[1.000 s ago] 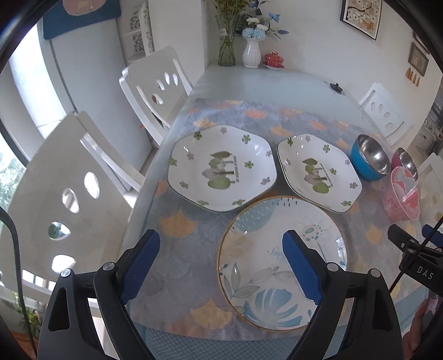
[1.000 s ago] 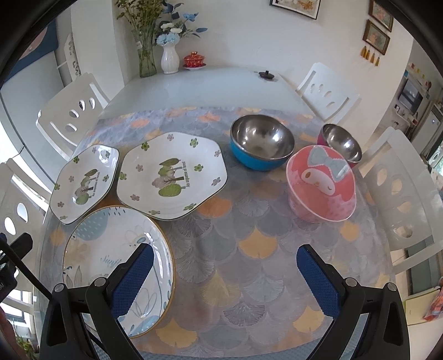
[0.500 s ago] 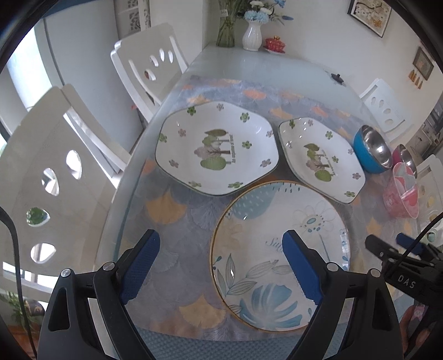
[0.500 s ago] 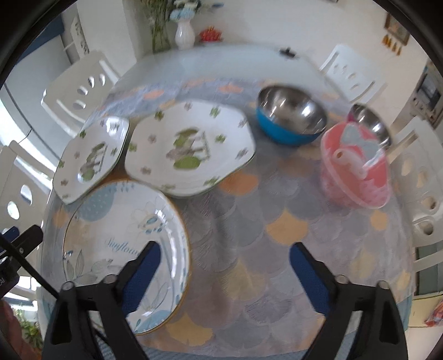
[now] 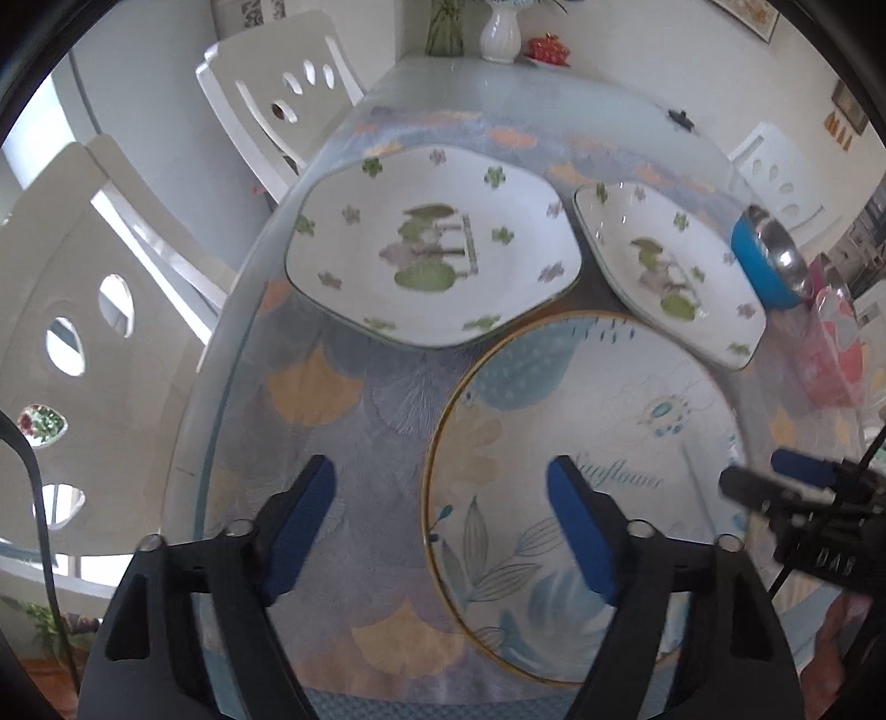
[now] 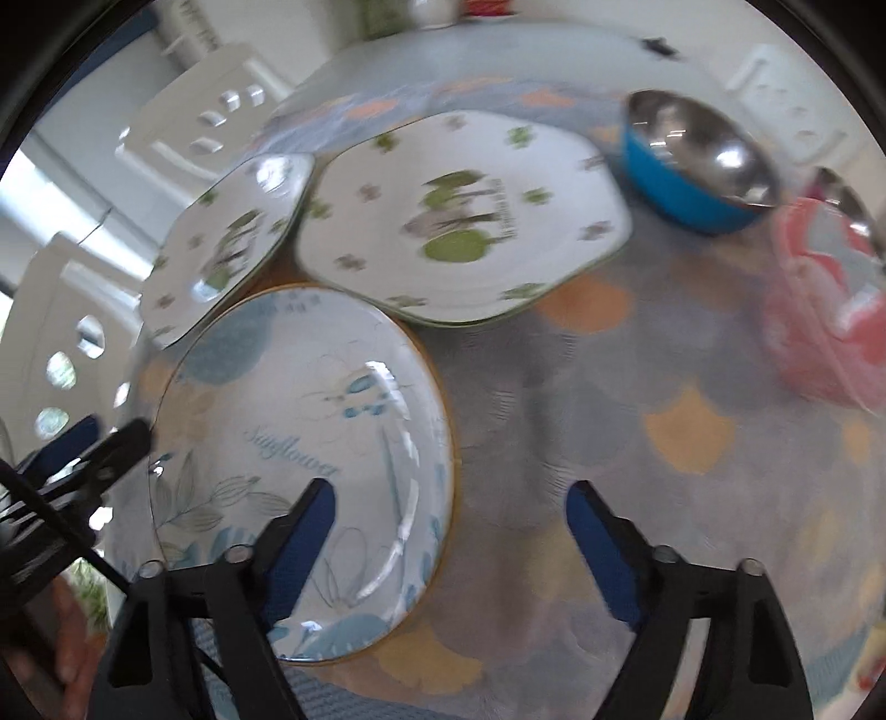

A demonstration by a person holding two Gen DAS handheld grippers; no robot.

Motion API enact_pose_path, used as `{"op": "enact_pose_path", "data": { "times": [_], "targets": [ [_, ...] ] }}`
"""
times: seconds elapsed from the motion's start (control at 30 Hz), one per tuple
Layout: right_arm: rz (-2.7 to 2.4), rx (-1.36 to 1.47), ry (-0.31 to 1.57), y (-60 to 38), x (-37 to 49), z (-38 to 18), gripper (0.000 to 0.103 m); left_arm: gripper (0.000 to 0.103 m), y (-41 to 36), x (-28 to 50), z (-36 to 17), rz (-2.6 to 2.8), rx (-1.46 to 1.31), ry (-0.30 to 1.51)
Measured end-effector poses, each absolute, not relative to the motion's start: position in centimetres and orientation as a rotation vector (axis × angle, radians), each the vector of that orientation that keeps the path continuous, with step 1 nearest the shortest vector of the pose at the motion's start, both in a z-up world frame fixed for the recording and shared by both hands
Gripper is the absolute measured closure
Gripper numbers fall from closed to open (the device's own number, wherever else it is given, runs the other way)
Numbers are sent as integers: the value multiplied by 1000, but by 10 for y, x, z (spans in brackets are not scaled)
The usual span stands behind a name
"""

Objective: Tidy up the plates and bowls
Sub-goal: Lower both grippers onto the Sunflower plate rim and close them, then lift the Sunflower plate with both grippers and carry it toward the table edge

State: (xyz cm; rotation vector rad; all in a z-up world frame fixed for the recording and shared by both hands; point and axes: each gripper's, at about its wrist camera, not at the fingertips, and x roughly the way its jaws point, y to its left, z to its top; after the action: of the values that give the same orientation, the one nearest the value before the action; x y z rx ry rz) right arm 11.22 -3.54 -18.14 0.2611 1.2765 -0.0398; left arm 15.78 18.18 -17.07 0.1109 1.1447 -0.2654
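A round gold-rimmed floral plate (image 5: 587,476) (image 6: 299,459) lies at the table's near edge. Behind it sit two white hexagonal plates with green prints, one on the left (image 5: 432,266) (image 6: 227,243) and one on the right (image 5: 670,266) (image 6: 465,216). A blue steel bowl (image 5: 767,266) (image 6: 698,160), a pink bowl (image 5: 836,349) (image 6: 825,310) and a small steel bowl (image 6: 847,205) stand to the right. My left gripper (image 5: 443,498) is open, straddling the round plate's left rim. My right gripper (image 6: 451,520) is open, straddling its right rim.
White chairs (image 5: 83,332) (image 5: 277,105) line the table's left side, another (image 5: 775,166) stands at the far right. A vase (image 5: 501,30) and a red pot (image 5: 548,50) stand at the table's far end. A patterned cloth (image 6: 637,443) covers the glass table.
Both grippers have moved down and closer to the round plate, so each one's open jaws now straddle a rim of it. The plates and bowls have not moved.
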Motion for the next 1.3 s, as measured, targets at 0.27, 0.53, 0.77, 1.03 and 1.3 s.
{"op": "enact_pose_path", "data": {
  "times": [0.27,0.53,0.77,1.03,1.3],
  "targets": [
    [17,330,1288,-38,113,-205,45,67,189,162,-189,-307,28,1195],
    [42,387,1237,-43,111,-210,69,86,190,160,-201,-331,-11,1211],
    [93,381,1216,-36,109,-211,79,86,199,165,-203,-399,-64,1224],
    [126,358,1207,-29,107,-208,79,86,200,163,-203,-459,-33,1222],
    [172,300,1177,-18,90,-188,79,86,207,144,-193,-485,8,1206]
  ]
}}
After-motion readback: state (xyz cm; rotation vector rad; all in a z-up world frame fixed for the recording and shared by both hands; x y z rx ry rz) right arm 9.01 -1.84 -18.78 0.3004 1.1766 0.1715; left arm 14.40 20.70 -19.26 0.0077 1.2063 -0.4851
